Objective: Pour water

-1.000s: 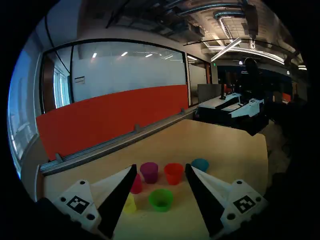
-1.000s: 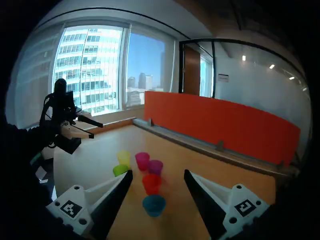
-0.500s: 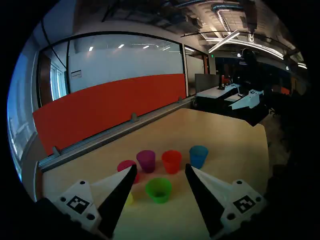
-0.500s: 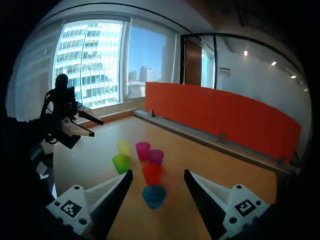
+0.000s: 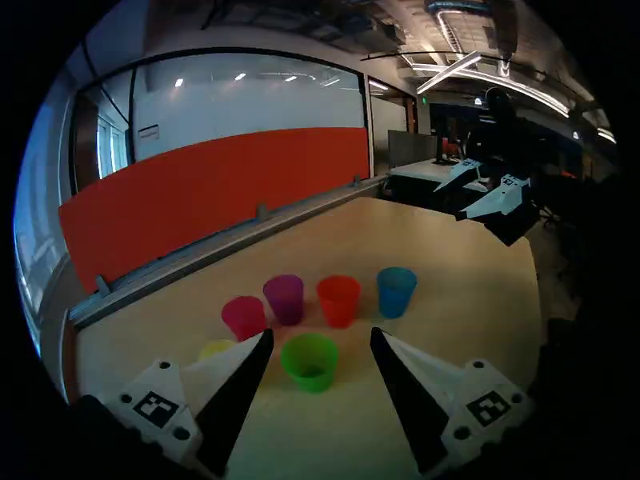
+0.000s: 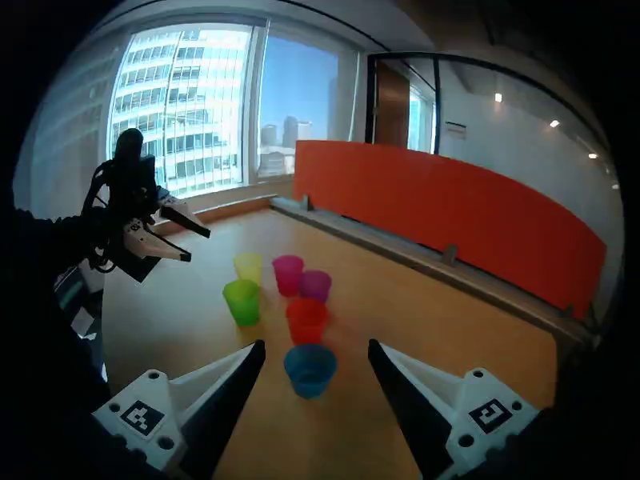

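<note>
Low in the left gripper view, the green cup (image 5: 310, 362) stands just ahead of the left gripper (image 5: 321, 331), framed between its jaws, which are wide apart and hold nothing. Behind it a row crosses the table (image 5: 472, 296): pink cup (image 5: 243, 316), purple cup (image 5: 284, 298), red cup (image 5: 338, 300) and blue cup (image 5: 396, 290), with the yellow cup (image 5: 214, 349) half hidden by the finger at lower left.

Low centre in the right gripper view, the blue cup sits just ahead of the right gripper (image 6: 316, 344), whose jaws are likewise spread and empty. The red, purple and pink cups run away from it in a line, with the green and yellow cups left of that line.

We judge that the next move turns on this: every cup stands upright with its axis vertical, so the jaws would have to close across a cup's wall from the side. The left gripper is nearer the green cup and the right gripper nearer the blue cup. Neither touches a cup.

From the left gripper view we look partly into the green cup's mouth, though we cannot tell whether it holds water. The right gripper view adds the yellow cup whole, and shows the left gripper at the frame's left, above the table's edge.
</note>
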The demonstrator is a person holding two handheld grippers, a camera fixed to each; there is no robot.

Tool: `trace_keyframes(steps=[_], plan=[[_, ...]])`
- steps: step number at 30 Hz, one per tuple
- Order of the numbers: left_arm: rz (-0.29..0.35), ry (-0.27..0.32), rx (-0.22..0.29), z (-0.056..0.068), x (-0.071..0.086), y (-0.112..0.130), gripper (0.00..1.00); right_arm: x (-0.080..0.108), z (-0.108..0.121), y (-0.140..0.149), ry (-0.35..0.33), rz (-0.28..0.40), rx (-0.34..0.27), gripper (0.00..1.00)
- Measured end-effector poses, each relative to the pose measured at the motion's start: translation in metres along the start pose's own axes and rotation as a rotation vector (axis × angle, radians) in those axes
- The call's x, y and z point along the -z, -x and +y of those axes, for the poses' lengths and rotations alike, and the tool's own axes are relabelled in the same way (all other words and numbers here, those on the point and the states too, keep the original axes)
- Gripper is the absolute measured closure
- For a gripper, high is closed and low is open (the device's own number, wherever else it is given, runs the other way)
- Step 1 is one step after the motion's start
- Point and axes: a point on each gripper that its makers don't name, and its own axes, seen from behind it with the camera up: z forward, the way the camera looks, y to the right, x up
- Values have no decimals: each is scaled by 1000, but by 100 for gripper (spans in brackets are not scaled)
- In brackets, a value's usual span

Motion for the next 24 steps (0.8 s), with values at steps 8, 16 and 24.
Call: trace_keyframes(steps=[8, 16, 24], plan=[[-47, 15, 3, 6, -15, 26, 10, -15, -3, 22, -13, -40, -5, 0], [-90, 20, 29, 7, -24, 49, 10, -30, -5, 47, -18, -86, -1, 0], [-135, 26, 47, 7, -33, 74, 10, -45, -7, 68, -23, -118, -7, 0]])
